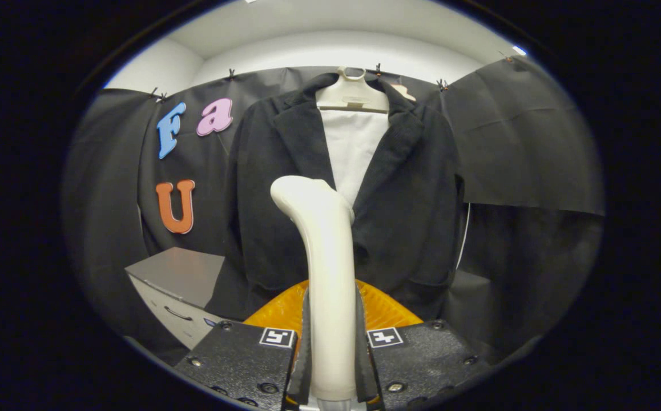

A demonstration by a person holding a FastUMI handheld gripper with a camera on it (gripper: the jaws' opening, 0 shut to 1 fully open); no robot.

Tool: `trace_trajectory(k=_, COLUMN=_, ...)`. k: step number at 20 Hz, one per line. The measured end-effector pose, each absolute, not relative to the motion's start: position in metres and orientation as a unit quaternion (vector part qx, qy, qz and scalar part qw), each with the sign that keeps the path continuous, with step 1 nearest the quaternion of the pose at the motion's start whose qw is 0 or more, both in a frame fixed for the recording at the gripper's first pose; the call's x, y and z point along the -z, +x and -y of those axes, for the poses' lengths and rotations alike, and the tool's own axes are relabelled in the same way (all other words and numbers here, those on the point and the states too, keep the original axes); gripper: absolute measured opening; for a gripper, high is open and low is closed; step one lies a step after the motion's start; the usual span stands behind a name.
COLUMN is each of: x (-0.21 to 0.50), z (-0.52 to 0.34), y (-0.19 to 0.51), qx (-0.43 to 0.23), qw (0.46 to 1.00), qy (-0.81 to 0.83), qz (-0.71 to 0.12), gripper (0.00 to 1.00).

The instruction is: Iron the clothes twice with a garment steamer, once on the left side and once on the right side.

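A dark jacket hangs on a pale hanger against the booth wall, with a white lining showing between its lapels. My gripper is shut on the handle of a cream garment steamer, both fingers pressing on its sides. The steamer rises upright between the fingers, and its head bends toward the jacket's left front panel, near the lower end of the left lapel. I cannot tell whether the head touches the cloth.
A grey cabinet with a drawer handle stands low on the left, beside the jacket's hem. An orange ribbed piece shows just behind the fingers. Black cloth covers the wall on both sides of the jacket.
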State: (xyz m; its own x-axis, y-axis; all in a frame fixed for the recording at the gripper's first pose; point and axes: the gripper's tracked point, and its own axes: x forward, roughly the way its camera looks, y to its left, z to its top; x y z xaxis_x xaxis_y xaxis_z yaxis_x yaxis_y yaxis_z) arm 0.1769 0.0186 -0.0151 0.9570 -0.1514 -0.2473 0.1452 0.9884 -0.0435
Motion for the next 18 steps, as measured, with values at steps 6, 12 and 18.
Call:
trace_trajectory(k=6, x=0.044, z=-0.011, y=0.166, qx=0.083, qw=0.986, qy=-0.032, qz=-0.143, gripper=0.33)
trace_trajectory(k=12, x=0.094, z=-0.013, y=0.157, qx=0.077, qw=0.977, qy=-0.042, qz=-0.193, gripper=0.33)
trace_trajectory(k=18, x=0.129, z=-0.008, y=0.149, qx=0.082, qw=0.97, qy=-0.064, qz=-0.222, gripper=0.33)
